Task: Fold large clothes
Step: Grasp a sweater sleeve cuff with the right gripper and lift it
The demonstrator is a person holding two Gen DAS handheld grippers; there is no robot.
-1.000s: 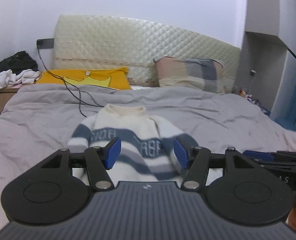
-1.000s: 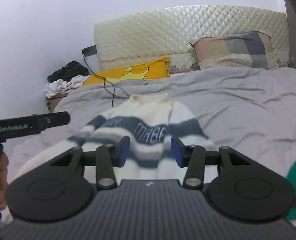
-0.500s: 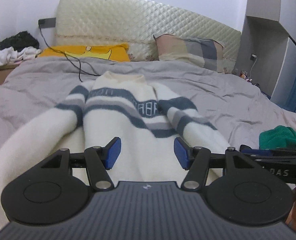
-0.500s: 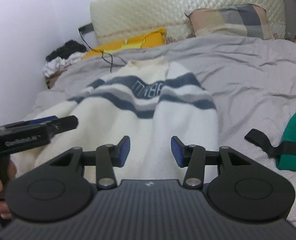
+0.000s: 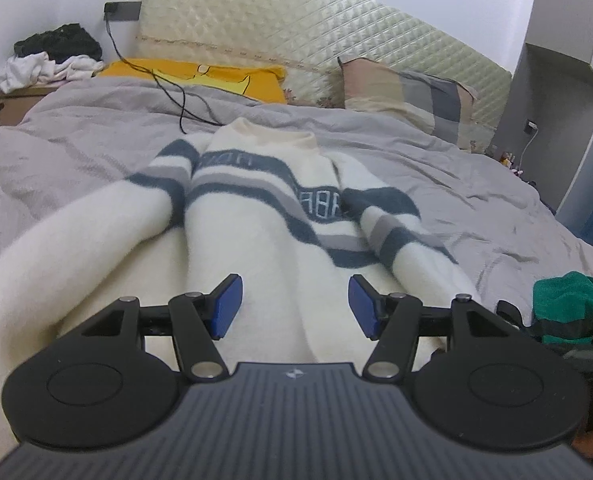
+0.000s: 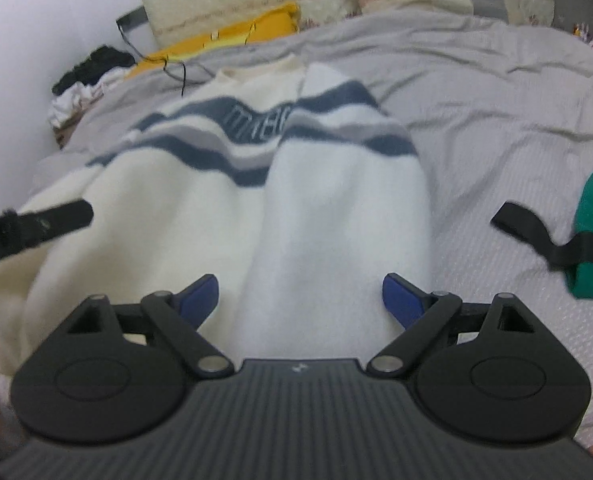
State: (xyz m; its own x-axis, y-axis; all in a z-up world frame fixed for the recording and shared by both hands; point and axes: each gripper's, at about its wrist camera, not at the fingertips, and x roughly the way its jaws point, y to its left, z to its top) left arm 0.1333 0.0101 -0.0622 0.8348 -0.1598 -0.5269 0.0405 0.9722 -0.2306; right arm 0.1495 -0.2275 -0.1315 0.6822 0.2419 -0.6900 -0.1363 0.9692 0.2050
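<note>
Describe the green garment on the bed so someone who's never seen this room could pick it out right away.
Start at the bed's grey cover, where a cream sweater with navy stripes lies spread out. Look off its right sleeve, toward the bed's right edge, for the small crumpled green garment. It is the only green thing there, bunched rather than laid flat.

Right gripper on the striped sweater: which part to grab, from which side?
Probably the sweater's near hem under the right gripper, coming down from above on the near side. It lies flat on the grey bedspread, collar far, sleeves folded down its front, so the hem is the closest free edge. Its jaws have just opened, nothing between them.
</note>
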